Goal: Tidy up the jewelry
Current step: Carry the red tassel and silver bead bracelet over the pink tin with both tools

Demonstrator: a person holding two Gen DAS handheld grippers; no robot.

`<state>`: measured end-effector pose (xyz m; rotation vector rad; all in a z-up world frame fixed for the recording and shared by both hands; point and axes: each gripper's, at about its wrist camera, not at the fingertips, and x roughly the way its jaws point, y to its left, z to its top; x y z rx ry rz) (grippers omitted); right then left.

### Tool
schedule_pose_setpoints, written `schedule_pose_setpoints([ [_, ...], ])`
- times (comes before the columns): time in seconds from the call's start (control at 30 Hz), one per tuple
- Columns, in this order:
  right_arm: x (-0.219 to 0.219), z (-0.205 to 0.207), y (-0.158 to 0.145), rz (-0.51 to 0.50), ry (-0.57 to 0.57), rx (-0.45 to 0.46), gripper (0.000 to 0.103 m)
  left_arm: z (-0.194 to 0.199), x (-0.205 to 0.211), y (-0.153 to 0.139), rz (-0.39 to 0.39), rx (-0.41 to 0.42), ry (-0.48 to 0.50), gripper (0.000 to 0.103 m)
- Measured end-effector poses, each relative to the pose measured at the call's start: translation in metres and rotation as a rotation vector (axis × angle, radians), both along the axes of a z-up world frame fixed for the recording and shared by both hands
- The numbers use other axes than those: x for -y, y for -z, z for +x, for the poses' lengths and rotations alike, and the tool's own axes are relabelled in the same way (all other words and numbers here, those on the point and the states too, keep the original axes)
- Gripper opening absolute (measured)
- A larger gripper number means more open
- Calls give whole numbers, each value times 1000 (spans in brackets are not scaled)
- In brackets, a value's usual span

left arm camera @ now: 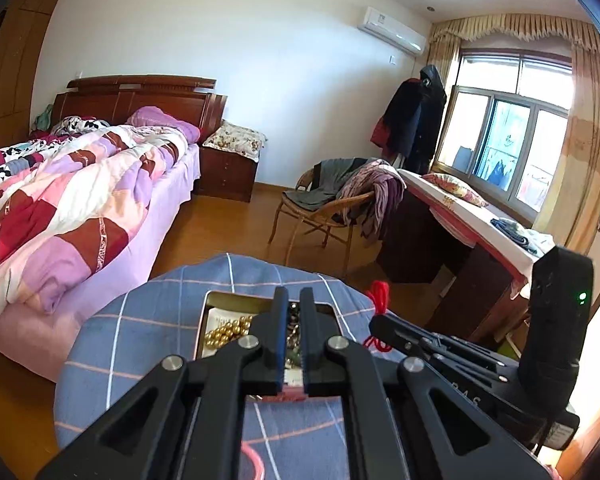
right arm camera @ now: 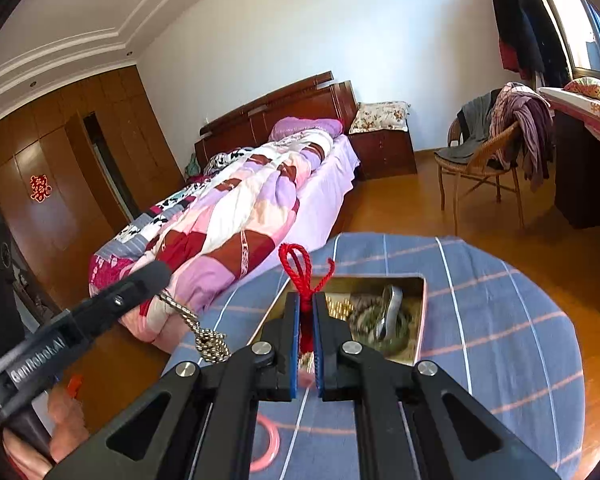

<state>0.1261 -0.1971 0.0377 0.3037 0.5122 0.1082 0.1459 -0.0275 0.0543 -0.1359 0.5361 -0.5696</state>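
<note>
Above the tin's [right arm camera: 423, 320] rim, both loaded grippers, floor beyond.

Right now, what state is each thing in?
Left gripper: shut on the silver chain, which hangs from it.
Right gripper: shut on the red cord.
Tin: open, jewelry inside.
Pink bangle: flat on the checked cloth.

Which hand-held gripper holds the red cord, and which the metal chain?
The right hand-held gripper is shut on the red cord, its loop sticking up above the fingertips. The left hand-held gripper grips the silver chain, which dangles beside the tin.
</note>
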Motion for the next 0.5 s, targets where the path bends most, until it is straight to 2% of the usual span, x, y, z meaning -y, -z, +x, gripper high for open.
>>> schedule_pose_setpoints([
  [0.27, 17, 33, 6, -2, 36, -13, 5, 26, 25, 15, 42, -26, -6, 5],
  [0.5, 32, 61, 35, 20, 66, -85, 5, 49, 44, 40, 68, -82, -15, 5],
])
